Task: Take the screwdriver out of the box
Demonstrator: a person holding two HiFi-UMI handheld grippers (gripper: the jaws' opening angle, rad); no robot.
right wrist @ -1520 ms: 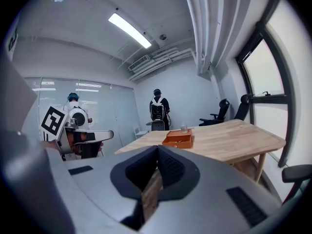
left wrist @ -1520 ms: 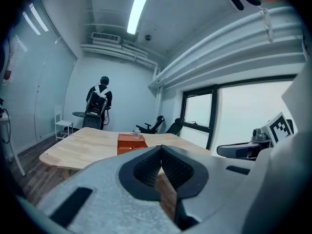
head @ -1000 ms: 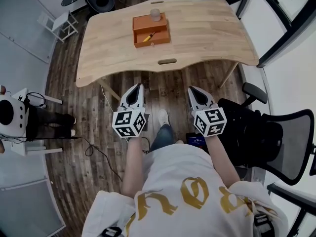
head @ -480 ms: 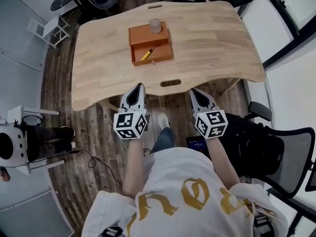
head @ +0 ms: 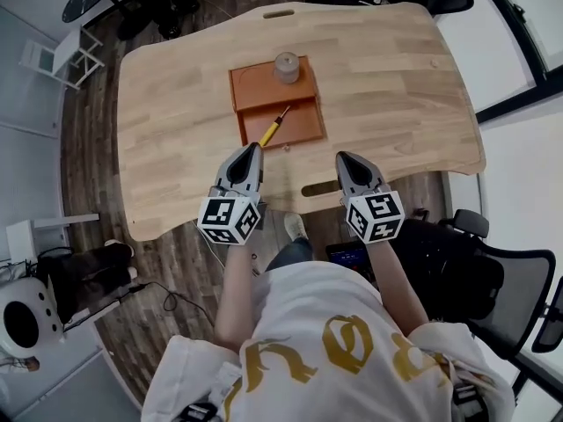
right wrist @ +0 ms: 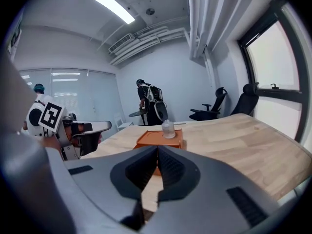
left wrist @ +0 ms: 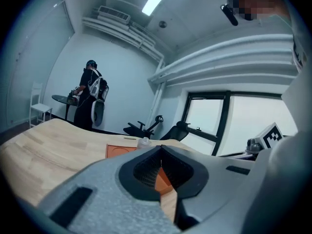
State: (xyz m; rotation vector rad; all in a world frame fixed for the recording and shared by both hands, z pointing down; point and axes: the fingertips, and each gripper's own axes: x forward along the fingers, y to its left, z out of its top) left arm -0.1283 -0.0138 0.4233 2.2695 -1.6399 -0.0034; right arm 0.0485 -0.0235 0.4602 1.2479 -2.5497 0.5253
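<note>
An orange box (head: 274, 104) stands on the wooden table (head: 396, 86), its shallow drawer pulled toward me. A screwdriver (head: 275, 127) with a yellow handle lies slantwise in that drawer. A small clear bottle (head: 287, 67) stands on the box's top. My left gripper (head: 251, 152) is shut and empty, its tip just short of the drawer's near left corner. My right gripper (head: 345, 161) is also shut and empty, over the table's near edge, right of the box. The box (right wrist: 158, 139) and bottle (right wrist: 167, 129) show ahead in the right gripper view; the screwdriver is hidden in both gripper views.
A slot (head: 318, 188) is cut in the table near its front edge, another (head: 278, 13) at the far edge. A black office chair (head: 493, 271) stands to my right. A person (right wrist: 148, 101) stands beyond the table's far end, with more chairs (right wrist: 243, 101) by the window.
Both grippers have travelled forward from above the floor to the table's near edge, staying shut. The box now lies close in front of them.
</note>
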